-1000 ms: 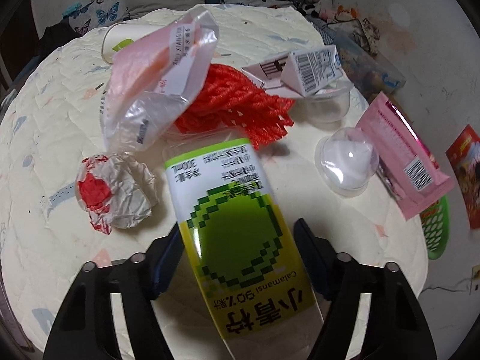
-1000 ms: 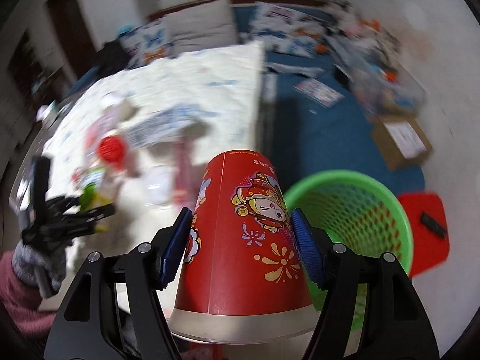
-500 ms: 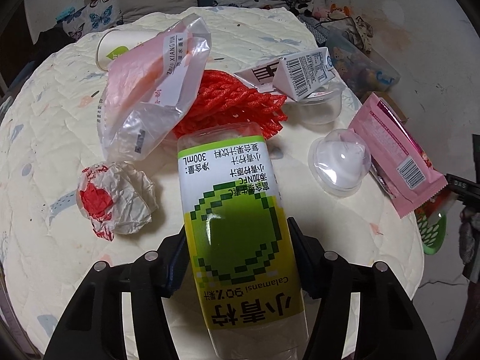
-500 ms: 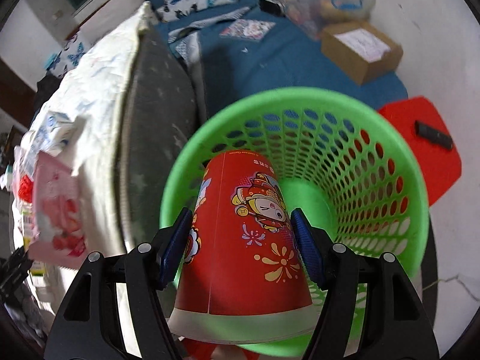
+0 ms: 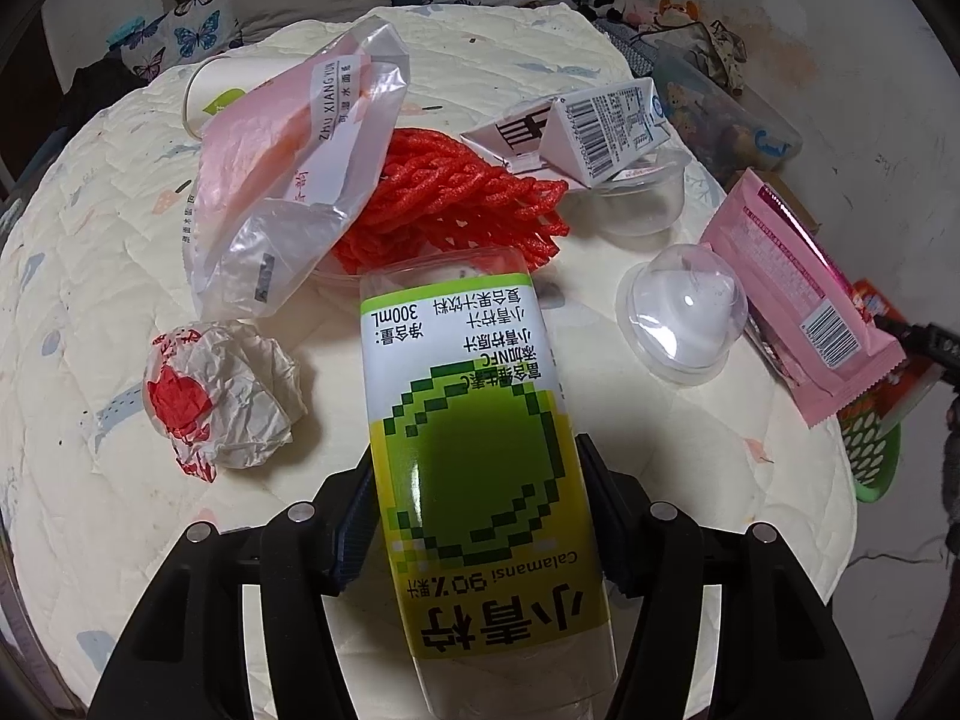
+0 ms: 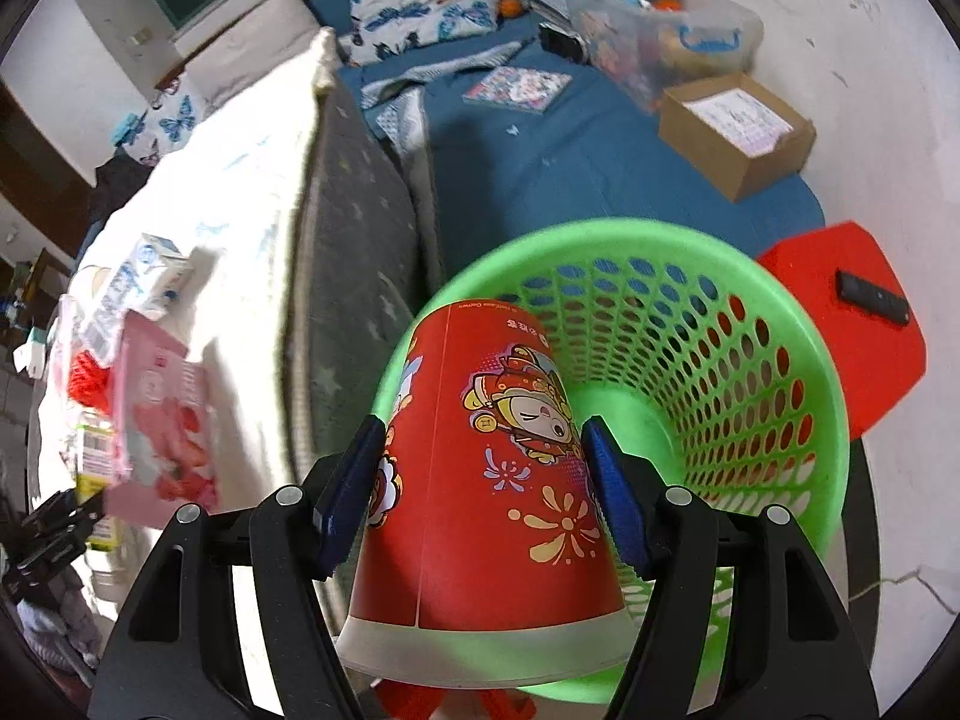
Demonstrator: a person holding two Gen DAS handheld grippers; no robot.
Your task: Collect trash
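My left gripper [image 5: 474, 504] is shut on a green and yellow juice bottle [image 5: 474, 420] and holds it over the quilted table [image 5: 90, 276]. My right gripper [image 6: 486, 480] is shut on a red paper cup [image 6: 480, 480], held just above the near rim of the green mesh basket [image 6: 720, 396] on the floor. The basket's edge also shows in the left wrist view [image 5: 870, 450] past the table's right side.
On the table lie a crumpled wrapper [image 5: 216, 396], a plastic bag [image 5: 294, 174], red net [image 5: 444, 198], a milk carton [image 5: 600, 126], a clear lid [image 5: 684, 312], a clear tub [image 5: 642, 204], a pink packet [image 5: 804, 300] and a white cup [image 5: 222, 90]. A red stool [image 6: 858, 324] and cardboard box [image 6: 738, 132] stand by the basket.
My right gripper has swung from the table side to over the basket with the cup. My left gripper closed on the bottle and raised it a little.
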